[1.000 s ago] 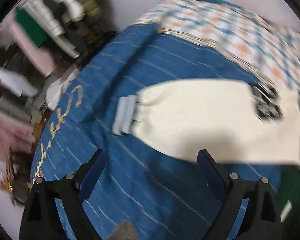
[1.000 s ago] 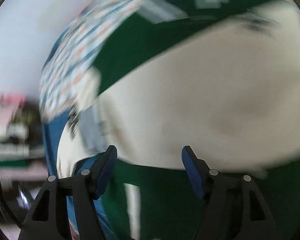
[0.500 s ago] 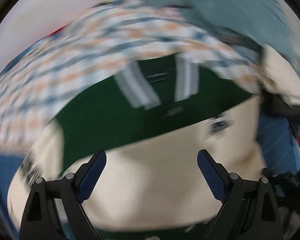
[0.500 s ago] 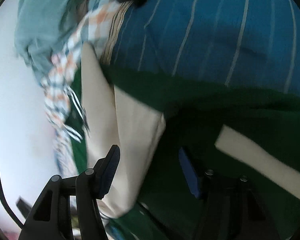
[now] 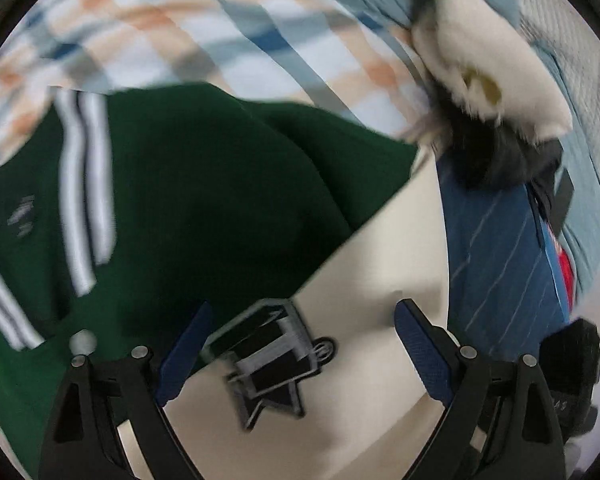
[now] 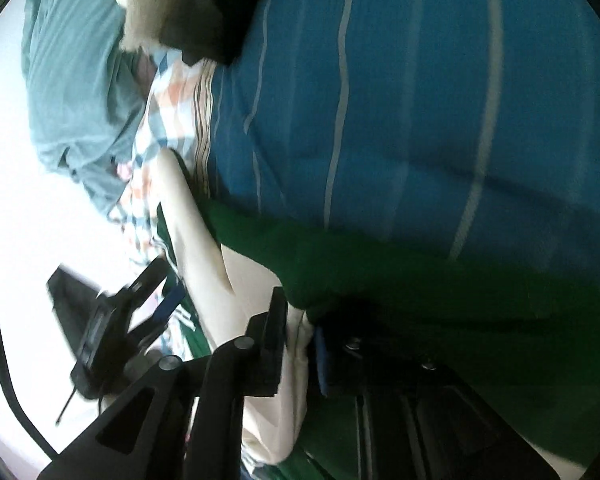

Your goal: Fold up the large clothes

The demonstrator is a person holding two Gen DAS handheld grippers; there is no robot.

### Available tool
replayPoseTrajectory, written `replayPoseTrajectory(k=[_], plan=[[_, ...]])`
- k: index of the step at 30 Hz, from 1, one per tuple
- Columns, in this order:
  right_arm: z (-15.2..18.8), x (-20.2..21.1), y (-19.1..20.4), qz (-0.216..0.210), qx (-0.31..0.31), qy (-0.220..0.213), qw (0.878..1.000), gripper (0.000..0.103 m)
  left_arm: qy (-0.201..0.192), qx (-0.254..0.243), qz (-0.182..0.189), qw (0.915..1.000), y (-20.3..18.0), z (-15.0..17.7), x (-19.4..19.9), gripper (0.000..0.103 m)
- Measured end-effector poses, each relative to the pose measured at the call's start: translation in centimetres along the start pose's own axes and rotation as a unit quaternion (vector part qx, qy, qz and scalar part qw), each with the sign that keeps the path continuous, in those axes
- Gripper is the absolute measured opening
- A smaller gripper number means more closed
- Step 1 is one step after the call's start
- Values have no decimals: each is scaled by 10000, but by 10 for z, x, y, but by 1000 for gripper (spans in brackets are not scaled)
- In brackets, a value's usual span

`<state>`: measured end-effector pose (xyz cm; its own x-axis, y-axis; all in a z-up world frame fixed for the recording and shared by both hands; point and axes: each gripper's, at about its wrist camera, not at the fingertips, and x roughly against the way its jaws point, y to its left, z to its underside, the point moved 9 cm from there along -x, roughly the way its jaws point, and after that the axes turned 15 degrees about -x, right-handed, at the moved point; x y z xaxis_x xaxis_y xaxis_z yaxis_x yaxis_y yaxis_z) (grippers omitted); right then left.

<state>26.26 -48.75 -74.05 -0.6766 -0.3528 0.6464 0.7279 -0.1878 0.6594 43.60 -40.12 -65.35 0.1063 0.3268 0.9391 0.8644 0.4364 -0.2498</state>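
A green jacket [image 5: 204, 184] with cream sleeves and white stripes lies on a blue striped bed cover [image 5: 496, 264]. In the left wrist view a cream sleeve [image 5: 384, 280] with a black patch [image 5: 272, 360] lies between the fingers of my open left gripper [image 5: 300, 344]. In the right wrist view my right gripper [image 6: 300, 340] is shut on the edge of the jacket where cream sleeve [image 6: 204, 248] meets green cloth [image 6: 420, 280]. The left gripper shows there at the lower left [image 6: 156, 296].
A checked blanket [image 5: 228, 32] lies behind the jacket. A cream and black plush toy [image 5: 488, 80] sits on a teal quilt [image 5: 580, 92] at the right. The blue cover [image 6: 400, 100] fills the upper right wrist view, beside a white wall [image 6: 16, 216].
Both grippers swung across the bed onto the jacket. The right gripper went from open to shut on the jacket's edge. The left gripper stayed open, now over the patched sleeve.
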Motion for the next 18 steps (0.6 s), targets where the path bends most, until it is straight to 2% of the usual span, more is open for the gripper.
replayPoseTrajectory(k=[3, 4, 6, 7, 8, 10, 14, 18], plan=[[-4, -5, -2, -79, -43, 256, 9996, 19, -6, -143, 33, 9999, -6, -4, -8, 90], [-5, -7, -1, -89, -35, 300, 9995, 19, -61, -182, 71, 9998, -9, -6, -7, 75], [-3, -5, -8, -107, -7, 365, 9993, 19, -174, -233, -18, 9996, -13, -7, -2, 56], [-3, -6, -8, -153, -21, 401, 9991, 19, -200, -245, -64, 9995, -13, -8, 0, 26], [0, -8, -9, -169, -22, 421, 9990, 19, -209, -238, -109, 9994, -12, -7, 3, 11], [4, -11, -5, -181, 24, 417, 9990, 18, -337, -217, -108, 9991, -13, -6, 11, 11], [11, -7, 6, -128, 292, 162, 9994, 8, -473, -334, -539, 9969, -7, 2, 24, 8], [11, 2, 5, -72, 326, -105, 9994, 6, -342, -158, -655, 9971, 24, 29, 25, 7]])
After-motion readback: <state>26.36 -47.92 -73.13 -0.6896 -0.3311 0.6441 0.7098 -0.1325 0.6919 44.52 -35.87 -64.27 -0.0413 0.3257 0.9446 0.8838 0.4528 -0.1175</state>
